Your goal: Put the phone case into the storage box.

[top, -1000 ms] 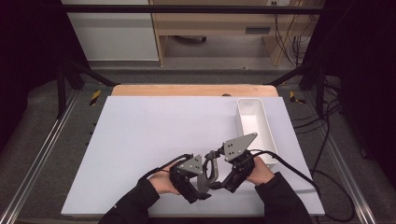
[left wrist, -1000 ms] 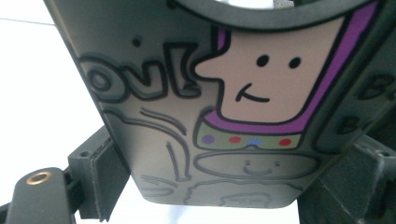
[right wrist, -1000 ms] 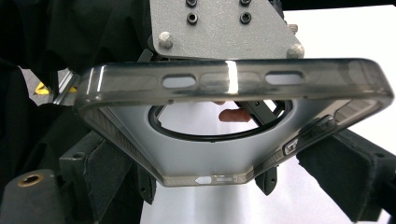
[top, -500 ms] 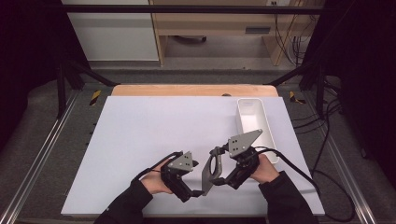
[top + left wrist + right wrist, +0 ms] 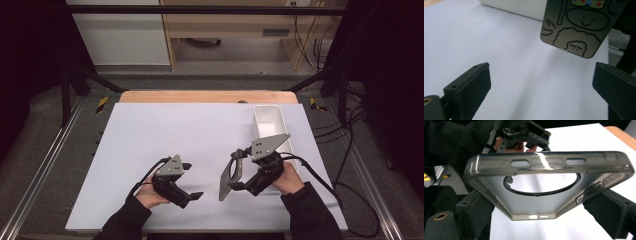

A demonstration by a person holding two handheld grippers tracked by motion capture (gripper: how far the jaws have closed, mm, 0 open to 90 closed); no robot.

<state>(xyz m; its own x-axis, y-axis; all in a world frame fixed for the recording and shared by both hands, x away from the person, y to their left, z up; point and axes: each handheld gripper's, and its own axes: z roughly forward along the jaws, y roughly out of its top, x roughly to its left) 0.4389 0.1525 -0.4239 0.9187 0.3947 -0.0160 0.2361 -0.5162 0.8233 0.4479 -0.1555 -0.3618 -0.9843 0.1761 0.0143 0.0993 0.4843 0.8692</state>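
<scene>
White tray (image 5: pixel 269 123) on white table (image 5: pixel 165 132)

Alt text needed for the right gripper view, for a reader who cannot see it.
A smoky translucent phone case with a round ring is clamped between the right tool's black jaws above the white table. Beyond it, a hand holds the left tool.

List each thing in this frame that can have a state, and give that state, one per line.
Left gripper: open, nothing between its jaws, above the white mat.
Right gripper: shut on the phone case, held off the mat.
Phone case: clamped across its sides, tilted on edge, no phone inside.
White bin: upright on the mat's far right, looks empty.
White mat: flat on the table.
</scene>
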